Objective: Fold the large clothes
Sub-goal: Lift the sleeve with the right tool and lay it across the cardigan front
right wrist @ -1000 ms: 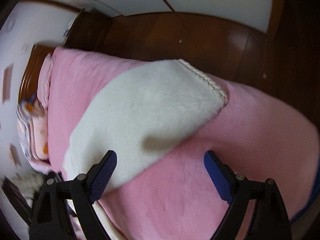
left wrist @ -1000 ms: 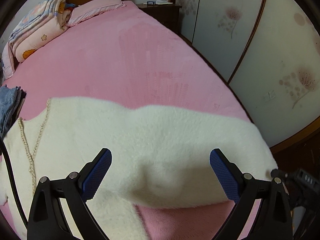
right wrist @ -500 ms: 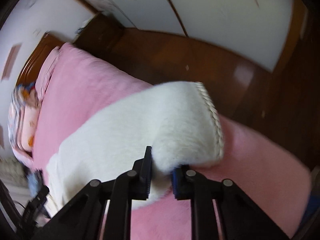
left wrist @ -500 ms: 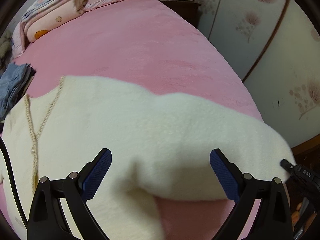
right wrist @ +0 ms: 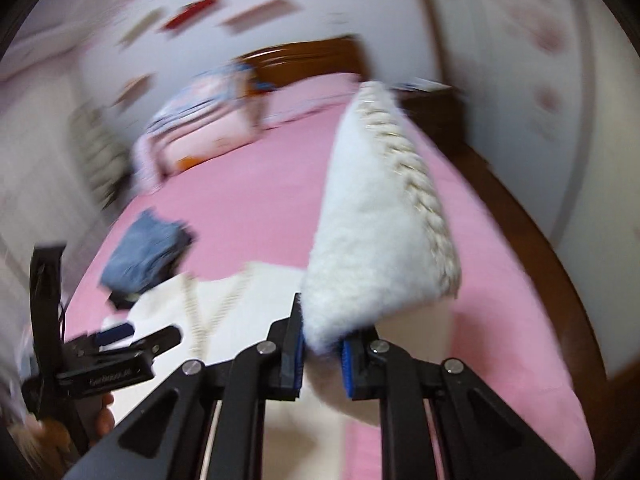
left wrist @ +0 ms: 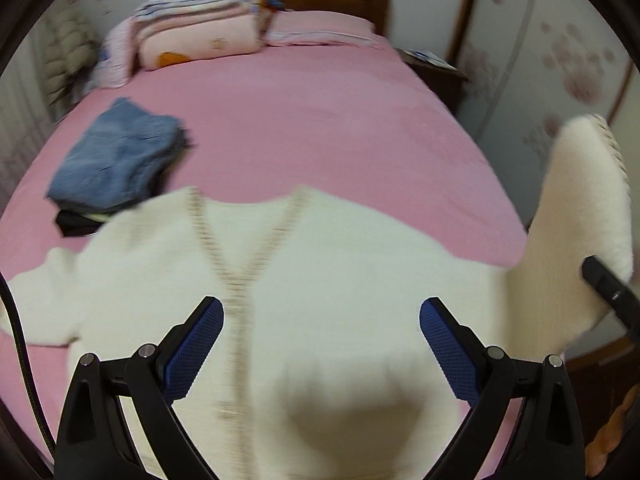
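A fluffy white cardigan (left wrist: 340,280) with a braided cream placket lies front-up on the pink bed (left wrist: 300,120). My left gripper (left wrist: 320,340) is open and hovers over the cardigan's chest, holding nothing. My right gripper (right wrist: 322,344) is shut on the cardigan's sleeve (right wrist: 376,224) and holds it lifted above the bed, braided cuff up. In the left wrist view the raised sleeve (left wrist: 576,232) stands at the right. In the right wrist view the cardigan's body (right wrist: 240,312) lies below and left of the sleeve.
A folded pile of blue jeans (left wrist: 116,160) lies on the bed left of the cardigan. Folded quilts (left wrist: 200,24) and a pink pillow (left wrist: 320,32) sit by the wooden headboard. A dark nightstand (left wrist: 436,68) and wardrobe doors stand at the right.
My right gripper has shut on the sleeve and lifted it up off the bed. My left gripper has swung left to face the cardigan's front and stayed open.
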`<action>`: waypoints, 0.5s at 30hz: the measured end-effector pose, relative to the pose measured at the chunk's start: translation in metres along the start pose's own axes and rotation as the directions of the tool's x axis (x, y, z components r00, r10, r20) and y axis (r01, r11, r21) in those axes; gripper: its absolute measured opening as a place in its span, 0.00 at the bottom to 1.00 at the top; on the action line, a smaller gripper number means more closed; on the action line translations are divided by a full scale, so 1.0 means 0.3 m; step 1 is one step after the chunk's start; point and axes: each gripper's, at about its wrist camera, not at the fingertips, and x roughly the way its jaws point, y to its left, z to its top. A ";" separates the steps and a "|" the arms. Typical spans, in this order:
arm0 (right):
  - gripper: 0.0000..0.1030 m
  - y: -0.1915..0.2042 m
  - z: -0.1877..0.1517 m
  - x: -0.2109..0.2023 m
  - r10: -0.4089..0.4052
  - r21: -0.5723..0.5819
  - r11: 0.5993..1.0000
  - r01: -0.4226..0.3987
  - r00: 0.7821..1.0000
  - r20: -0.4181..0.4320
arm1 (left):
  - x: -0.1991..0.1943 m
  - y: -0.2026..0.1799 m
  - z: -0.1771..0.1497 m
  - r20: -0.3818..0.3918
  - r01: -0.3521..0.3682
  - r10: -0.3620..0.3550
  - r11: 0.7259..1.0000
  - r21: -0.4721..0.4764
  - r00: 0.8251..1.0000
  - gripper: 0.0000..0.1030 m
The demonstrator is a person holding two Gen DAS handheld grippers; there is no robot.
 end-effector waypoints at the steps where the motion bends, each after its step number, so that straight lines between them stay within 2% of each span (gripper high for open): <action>1: 0.14 0.060 -0.005 0.031 0.013 -0.032 0.999 -0.013 1.000 -0.007 | 0.007 0.073 0.001 0.002 -0.009 0.009 1.000 -0.020 1.000 0.95; 4: 0.18 0.236 -0.083 0.217 0.028 -0.125 0.991 -0.039 0.996 -0.086 | 0.082 0.258 -0.023 -0.033 -0.040 0.037 0.997 -0.073 0.999 0.95; 5: 0.24 0.287 -0.128 0.296 0.007 -0.158 0.987 -0.028 0.991 -0.131 | 0.124 0.316 -0.044 -0.050 -0.047 0.042 0.995 -0.089 0.998 0.95; 7: 0.29 0.372 -0.232 0.442 -0.021 -0.216 0.976 -0.034 0.969 -0.248 | 0.199 0.399 -0.081 -0.092 -0.044 0.034 0.993 -0.110 0.995 0.95; 9: 0.29 0.399 -0.320 0.559 -0.070 -0.229 0.973 -0.011 0.936 -0.345 | 0.274 0.457 -0.118 -0.148 -0.001 -0.022 0.988 -0.154 0.989 0.95; 11: 0.31 0.397 -0.359 0.585 -0.089 -0.207 0.978 0.009 0.922 -0.377 | 0.322 0.489 -0.140 -0.176 0.062 -0.097 0.979 -0.193 0.980 0.92; 15: 0.35 0.356 -0.370 0.532 -0.087 -0.164 0.986 0.025 0.920 -0.383 | 0.342 0.455 -0.141 -0.155 0.175 -0.203 0.968 -0.178 0.967 0.86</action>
